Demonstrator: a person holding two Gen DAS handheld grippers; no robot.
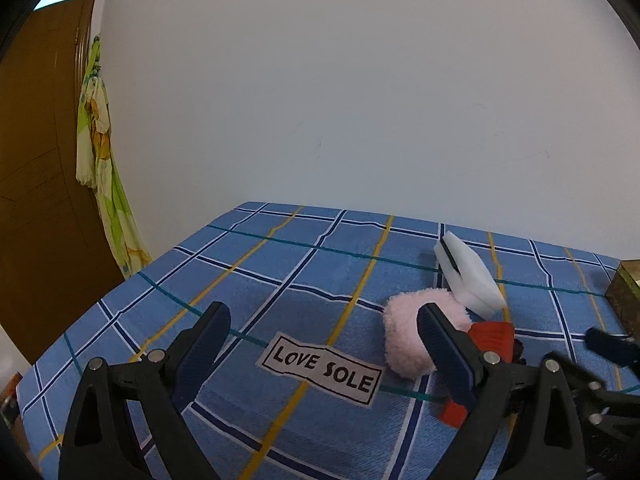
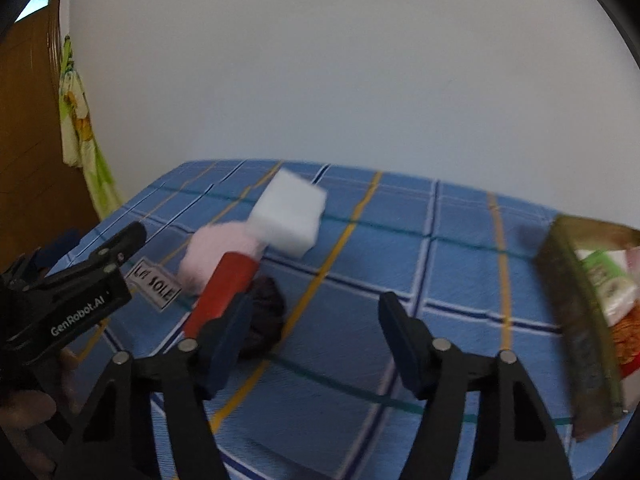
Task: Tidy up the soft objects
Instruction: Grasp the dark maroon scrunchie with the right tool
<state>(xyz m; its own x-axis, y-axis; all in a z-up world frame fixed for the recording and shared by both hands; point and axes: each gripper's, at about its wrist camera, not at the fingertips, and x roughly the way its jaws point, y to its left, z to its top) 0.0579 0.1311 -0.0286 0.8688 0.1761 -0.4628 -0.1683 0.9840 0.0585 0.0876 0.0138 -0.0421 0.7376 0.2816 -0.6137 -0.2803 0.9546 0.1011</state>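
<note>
A pink fluffy ball [image 1: 404, 332] lies on the blue checked cloth [image 1: 280, 280], partly behind the right finger of my left gripper [image 1: 326, 320], which is open over a "LOVE SOLE" label [image 1: 320, 368]. A white foam block [image 1: 468, 276] sits just behind the ball, and a red knit piece [image 1: 494, 338] lies to its right. In the right wrist view, which is blurred, the foam block [image 2: 290, 218], the pink ball [image 2: 218, 252], a red bar [image 2: 224, 292] and a dark maroon bundle [image 2: 266, 320] lie left of centre. My right gripper [image 2: 316, 316] is open over bare cloth, its left finger next to the maroon bundle.
A greenish box [image 2: 580, 320] holding packets stands at the right, and its corner [image 1: 624, 292] shows in the left wrist view. A white wall backs the bed. A green-yellow cloth [image 1: 96, 140] hangs beside a wooden door [image 1: 36, 160] on the left.
</note>
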